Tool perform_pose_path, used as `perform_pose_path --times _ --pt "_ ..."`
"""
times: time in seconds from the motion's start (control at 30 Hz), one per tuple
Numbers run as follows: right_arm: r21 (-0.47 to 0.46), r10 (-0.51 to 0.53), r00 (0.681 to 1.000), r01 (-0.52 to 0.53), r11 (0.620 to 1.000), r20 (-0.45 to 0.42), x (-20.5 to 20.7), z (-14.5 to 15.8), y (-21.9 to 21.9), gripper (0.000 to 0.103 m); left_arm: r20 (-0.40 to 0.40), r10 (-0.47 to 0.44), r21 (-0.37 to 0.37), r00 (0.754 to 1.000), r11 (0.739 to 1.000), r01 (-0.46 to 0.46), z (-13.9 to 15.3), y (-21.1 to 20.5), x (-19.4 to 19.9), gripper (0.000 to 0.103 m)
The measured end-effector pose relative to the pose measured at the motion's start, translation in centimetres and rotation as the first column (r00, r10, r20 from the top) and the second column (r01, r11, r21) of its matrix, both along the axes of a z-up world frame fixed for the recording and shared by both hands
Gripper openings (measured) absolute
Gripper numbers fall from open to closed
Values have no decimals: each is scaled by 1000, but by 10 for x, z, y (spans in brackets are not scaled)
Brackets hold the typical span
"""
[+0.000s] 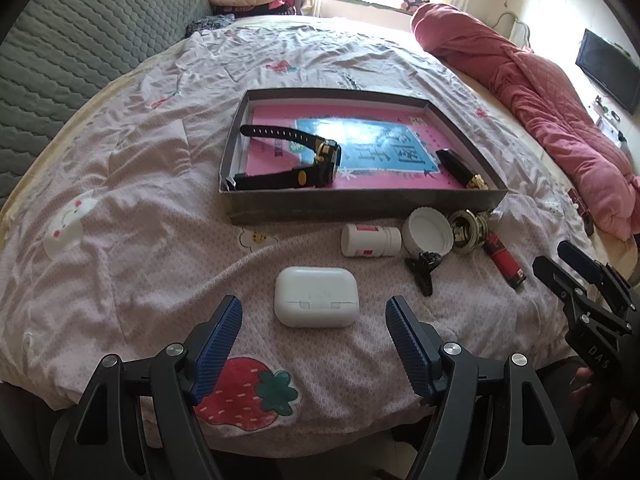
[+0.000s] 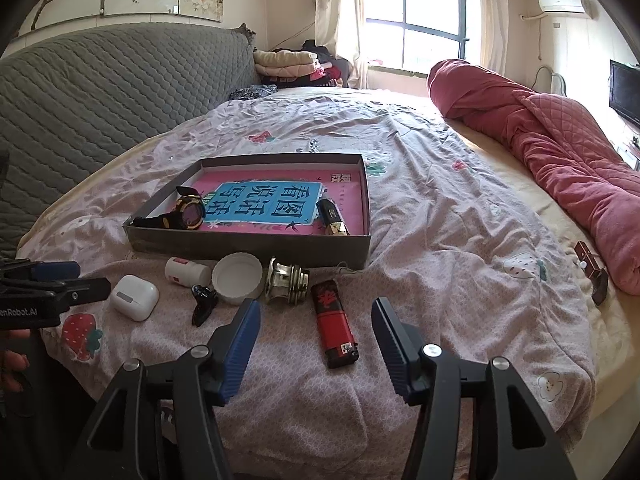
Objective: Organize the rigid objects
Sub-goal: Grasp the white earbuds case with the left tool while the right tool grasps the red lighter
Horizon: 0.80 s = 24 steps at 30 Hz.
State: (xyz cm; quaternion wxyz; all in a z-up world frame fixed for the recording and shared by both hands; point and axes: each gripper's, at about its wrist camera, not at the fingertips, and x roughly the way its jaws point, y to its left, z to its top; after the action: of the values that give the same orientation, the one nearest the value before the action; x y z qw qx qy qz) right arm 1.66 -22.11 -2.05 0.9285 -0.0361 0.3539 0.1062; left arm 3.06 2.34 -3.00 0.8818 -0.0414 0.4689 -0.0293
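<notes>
A shallow grey box (image 1: 360, 204) (image 2: 248, 246) on the bed holds a pink book, a black watch (image 1: 316, 160) (image 2: 188, 212) and a black-gold lipstick (image 1: 464, 170) (image 2: 332, 218). In front lie a white earbud case (image 1: 316, 296) (image 2: 134, 296), a white pill bottle (image 1: 370, 241) (image 2: 187, 272), a white lid (image 1: 427, 232) (image 2: 238, 278), a metal knob (image 1: 466, 228) (image 2: 286, 280), a black clip (image 1: 424, 266) (image 2: 202, 302) and a red lighter (image 1: 506, 262) (image 2: 334, 324). My left gripper (image 1: 314, 316) is open just before the earbud case. My right gripper (image 2: 316, 316) is open around the lighter's near end.
A rolled red quilt (image 2: 552, 148) lies along the bed's right side. A grey quilted headboard (image 1: 80, 40) stands at left. Small dark items (image 2: 592, 272) sit near the right edge of the bed. Folded clothes are piled by the window.
</notes>
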Motion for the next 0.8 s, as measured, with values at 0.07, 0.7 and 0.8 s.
perform_pose_path --times 0.07,0.7,0.8 --pt "5 4 1000 -4 1000 -8 1 -2 0 57 -11 -2 5 1000 1000 2 -4 -1 1 76" --pt "-1 -3 998 3 1000 -70 15 -20 -1 57 -64 8 -5 998 1000 -9 -29 2 12 76" --pt "1 -7 997 7 1000 -76 17 -22 -1 57 -69 11 -2 998 1000 -11 -34 1 16 76"
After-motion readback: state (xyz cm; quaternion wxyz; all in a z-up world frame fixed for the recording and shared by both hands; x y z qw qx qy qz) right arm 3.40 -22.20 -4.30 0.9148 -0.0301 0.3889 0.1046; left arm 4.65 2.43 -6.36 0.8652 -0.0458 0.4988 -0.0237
